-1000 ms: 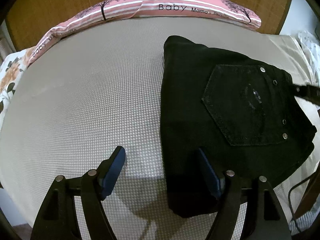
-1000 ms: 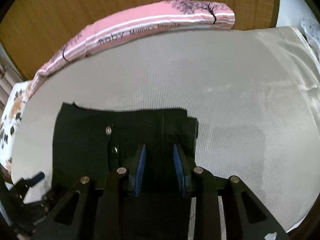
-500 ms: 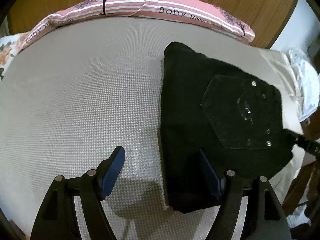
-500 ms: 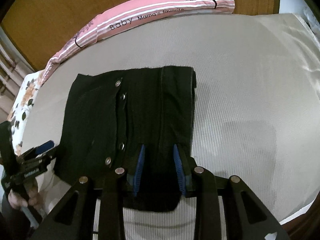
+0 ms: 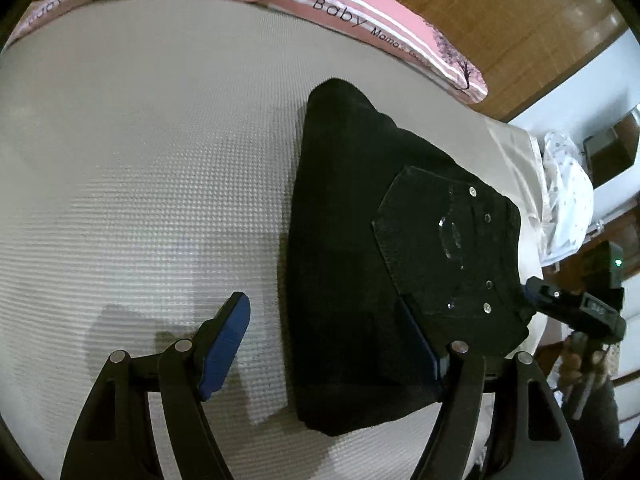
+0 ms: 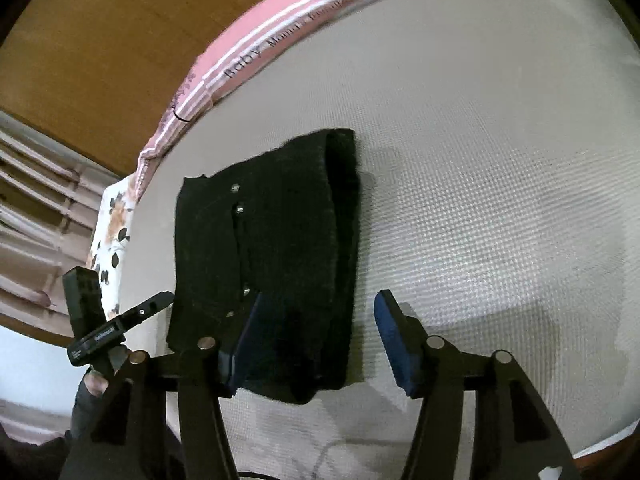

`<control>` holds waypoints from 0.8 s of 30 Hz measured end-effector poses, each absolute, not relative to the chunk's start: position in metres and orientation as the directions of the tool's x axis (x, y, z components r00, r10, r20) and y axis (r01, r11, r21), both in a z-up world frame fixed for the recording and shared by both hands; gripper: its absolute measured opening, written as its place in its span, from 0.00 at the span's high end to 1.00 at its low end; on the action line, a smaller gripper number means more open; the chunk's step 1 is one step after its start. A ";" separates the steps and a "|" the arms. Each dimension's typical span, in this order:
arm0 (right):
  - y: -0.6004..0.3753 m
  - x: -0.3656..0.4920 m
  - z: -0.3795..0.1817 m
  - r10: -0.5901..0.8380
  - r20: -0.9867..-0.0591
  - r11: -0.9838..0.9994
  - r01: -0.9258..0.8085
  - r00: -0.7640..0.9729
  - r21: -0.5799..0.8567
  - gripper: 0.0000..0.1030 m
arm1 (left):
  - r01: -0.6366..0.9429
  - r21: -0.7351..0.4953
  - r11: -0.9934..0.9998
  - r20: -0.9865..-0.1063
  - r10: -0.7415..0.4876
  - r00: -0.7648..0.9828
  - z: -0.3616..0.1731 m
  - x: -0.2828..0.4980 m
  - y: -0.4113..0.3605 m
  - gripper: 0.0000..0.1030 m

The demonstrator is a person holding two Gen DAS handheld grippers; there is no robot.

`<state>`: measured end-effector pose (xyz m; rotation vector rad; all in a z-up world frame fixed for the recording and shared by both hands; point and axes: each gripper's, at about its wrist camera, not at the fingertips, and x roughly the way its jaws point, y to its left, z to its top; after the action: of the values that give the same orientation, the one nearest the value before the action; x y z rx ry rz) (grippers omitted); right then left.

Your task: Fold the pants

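Note:
Folded black pants (image 5: pixel 360 240) with a studded back pocket lie flat on the grey mattress (image 5: pixel 140 160). My left gripper (image 5: pixel 324 336) hangs open over the pants' near left corner, one blue pad over the mattress and the other over the cloth. In the right wrist view the pants (image 6: pixel 280 220) lie lengthwise ahead. My right gripper (image 6: pixel 320 332) is opening, with the pants' near right edge lying between its pads and neither pad pressing on it. Each gripper shows in the other's view: the right gripper (image 5: pixel 572 308) at the pants' far side, the left gripper (image 6: pixel 120 320) by their left corner.
A pink striped pillow (image 5: pixel 360 16) runs along the wooden headboard (image 5: pixel 520 20). A white dotted cloth (image 5: pixel 568 200) lies past the bed's right edge, and a floral cloth (image 6: pixel 114 228) at its left. Bare mattress (image 6: pixel 500 160) stretches right of the pants.
The right gripper's jaws have spread wide apart and drawn back from the pants' edge. Both views have swung and rolled. The left gripper stays open; the pants lie still.

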<state>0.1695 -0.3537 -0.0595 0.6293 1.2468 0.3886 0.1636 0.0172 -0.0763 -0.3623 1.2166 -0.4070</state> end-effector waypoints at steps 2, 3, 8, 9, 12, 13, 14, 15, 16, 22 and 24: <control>-0.354 0.174 -0.068 0.619 -0.738 0.750 0.076 0.269 0.657 0.46 | 0.105 -0.492 0.864 -0.820 -0.500 0.279 -0.078 0.164 0.016 0.28; -0.355 0.172 -0.071 0.623 -0.736 0.746 0.081 0.266 0.661 0.46 | 0.105 -0.506 0.856 -0.813 -0.514 0.273 -0.079 0.164 0.016 0.28; -0.357 0.178 -0.085 0.655 -0.714 0.725 0.059 0.249 0.686 0.45 | 0.125 -0.530 0.839 -0.798 -0.543 0.262 -0.083 0.166 0.015 0.30; -0.358 0.179 -0.087 0.662 -0.707 0.720 0.050 0.248 0.692 0.45 | 0.126 -0.534 0.836 -0.795 -0.547 0.263 -0.083 0.167 0.014 0.30; -0.357 0.187 -0.091 0.689 -0.685 0.703 0.013 0.238 0.711 0.45 | 0.133 -0.540 0.831 -0.786 -0.554 0.273 -0.084 0.170 0.014 0.30; -0.357 0.189 -0.091 0.697 -0.678 0.697 0.000 0.234 0.717 0.45 | 0.134 -0.541 0.831 -0.784 -0.555 0.277 -0.085 0.172 0.013 0.30; -0.356 0.192 -0.092 0.704 -0.672 0.693 -0.014 0.230 0.721 0.45 | 0.137 -0.540 0.830 -0.783 -0.555 0.280 -0.085 0.174 0.013 0.30; -0.353 0.196 -0.093 0.710 -0.667 0.690 -0.029 0.225 0.724 0.45 | 0.140 -0.539 0.830 -0.782 -0.556 0.281 -0.085 0.176 0.011 0.30; -0.352 0.199 -0.094 0.717 -0.662 0.684 -0.039 0.217 0.728 0.45 | 0.147 -0.538 0.830 -0.781 -0.557 0.284 -0.085 0.178 0.010 0.30; -0.340 0.214 -0.099 0.761 -0.626 0.643 -0.069 0.172 0.763 0.44 | 0.152 -0.573 0.805 -0.759 -0.592 0.272 -0.087 0.188 0.003 0.30; -0.336 0.217 -0.101 0.777 -0.610 0.624 -0.068 0.155 0.778 0.44 | 0.141 -0.594 0.792 -0.747 -0.608 0.269 -0.088 0.188 0.006 0.30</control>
<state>0.2174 -0.3361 -0.1010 0.6892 1.2819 0.6793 0.1880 0.0059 -0.0885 -0.4583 1.2010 -0.5294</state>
